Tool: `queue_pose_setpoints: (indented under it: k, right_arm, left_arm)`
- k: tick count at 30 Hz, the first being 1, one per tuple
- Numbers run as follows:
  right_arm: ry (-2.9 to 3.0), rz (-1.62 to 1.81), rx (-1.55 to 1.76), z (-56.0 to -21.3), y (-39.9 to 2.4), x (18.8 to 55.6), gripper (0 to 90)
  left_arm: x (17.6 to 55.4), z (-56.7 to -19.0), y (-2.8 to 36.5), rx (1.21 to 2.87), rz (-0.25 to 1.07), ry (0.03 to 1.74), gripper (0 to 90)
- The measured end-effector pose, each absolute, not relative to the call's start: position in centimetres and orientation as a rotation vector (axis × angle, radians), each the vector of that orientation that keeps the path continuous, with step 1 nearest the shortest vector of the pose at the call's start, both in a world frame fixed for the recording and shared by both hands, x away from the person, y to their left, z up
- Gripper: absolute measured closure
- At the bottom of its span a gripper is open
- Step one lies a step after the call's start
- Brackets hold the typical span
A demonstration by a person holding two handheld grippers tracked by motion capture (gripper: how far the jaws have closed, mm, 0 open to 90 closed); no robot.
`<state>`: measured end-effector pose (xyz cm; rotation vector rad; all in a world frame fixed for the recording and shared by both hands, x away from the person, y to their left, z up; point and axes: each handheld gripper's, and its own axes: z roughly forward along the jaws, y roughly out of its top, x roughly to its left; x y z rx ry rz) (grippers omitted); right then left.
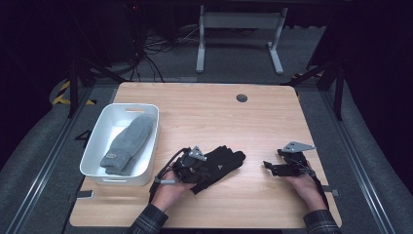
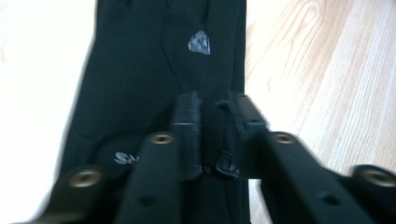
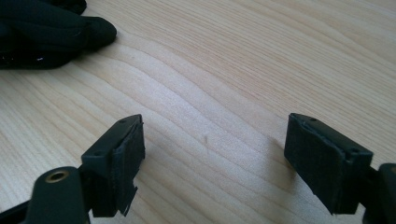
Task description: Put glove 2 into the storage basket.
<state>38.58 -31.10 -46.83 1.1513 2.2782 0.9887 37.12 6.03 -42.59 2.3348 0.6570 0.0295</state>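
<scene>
Dark curtains and cables are ringing a pale wooden table (image 1: 209,112). Left gripper (image 2: 212,135) is pinching a black fabric glove (image 1: 221,163) beside a white plastic bin (image 1: 95,146); right gripper (image 3: 212,154) is hovering wide open, empty.

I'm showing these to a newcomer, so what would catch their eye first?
Probably the black glove at the table's near middle, pinched by the left claw. Next, the white bin at the left edge holding a grey mitten, and the right claw gaping open over bare wood.
</scene>
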Motion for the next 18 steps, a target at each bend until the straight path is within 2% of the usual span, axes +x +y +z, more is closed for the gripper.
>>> queue_pose_setpoints:
  k: [5, 8, 13, 18]
  right_arm:
    - [2.277, 0.986, 1.155, -46.8, -31.1, 38.6, 20.0]
    - [2.276, 0.989, 1.156, -46.9, -31.1, 38.6, 19.6]
    - [2.276, 0.989, 1.160, -46.9, -31.1, 38.6, 19.4]
    - [2.278, 0.989, 1.160, -46.9, -31.0, 38.6, 19.1]
  left_arm:
    - [38.3, -41.6, 5.7, 2.329, 0.071, 0.606, 39.3]
    - [39.1, -41.7, 5.4, 2.341, 0.096, 0.600, 27.2]
    - [40.0, -42.9, 4.2, 2.365, 0.078, 0.592, 17.0]
    - [40.6, -44.2, 3.1, 2.428, 0.101, 0.588, 15.1]
